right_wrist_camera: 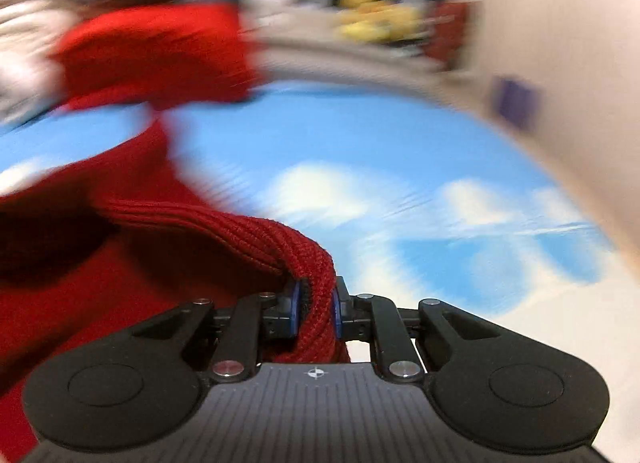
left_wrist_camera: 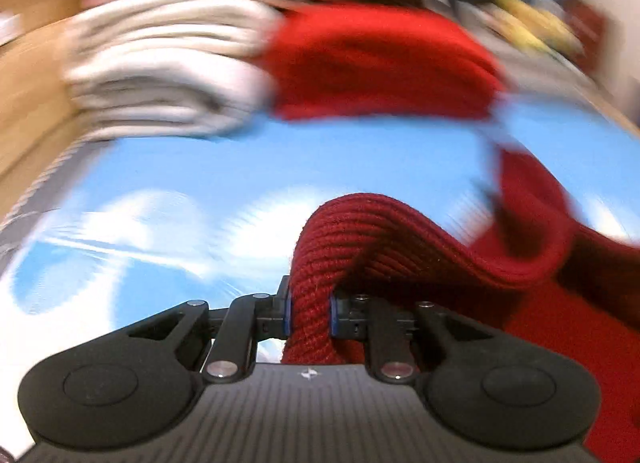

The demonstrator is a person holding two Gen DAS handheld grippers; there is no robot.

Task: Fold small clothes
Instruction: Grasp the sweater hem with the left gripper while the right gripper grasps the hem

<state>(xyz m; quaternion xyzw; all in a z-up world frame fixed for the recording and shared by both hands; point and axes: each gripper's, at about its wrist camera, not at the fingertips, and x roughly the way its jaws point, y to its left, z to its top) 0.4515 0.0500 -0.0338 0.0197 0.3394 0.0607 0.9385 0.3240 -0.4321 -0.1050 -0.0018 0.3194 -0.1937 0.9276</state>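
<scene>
A red knitted garment (left_wrist_camera: pixel 380 63) lies partly on a blue-and-white cloud-patterned sheet (left_wrist_camera: pixel 180 191). My left gripper (left_wrist_camera: pixel 310 313) is shut on its ribbed edge (left_wrist_camera: pixel 320 263), which arches up and runs off to the right. My right gripper (right_wrist_camera: pixel 316 309) is shut on another part of the ribbed edge (right_wrist_camera: pixel 308 263); the red knit (right_wrist_camera: pixel 152 51) spreads to the left and back. Both views are blurred by motion.
A stack of folded white cloths (left_wrist_camera: pixel 160 71) sits at the back left next to the red knit, beside a wooden edge (left_wrist_camera: pixel 28 75). Blurred clutter (right_wrist_camera: pixel 380 23) stands at the back. A pale wall (right_wrist_camera: pixel 560 63) rises at the right.
</scene>
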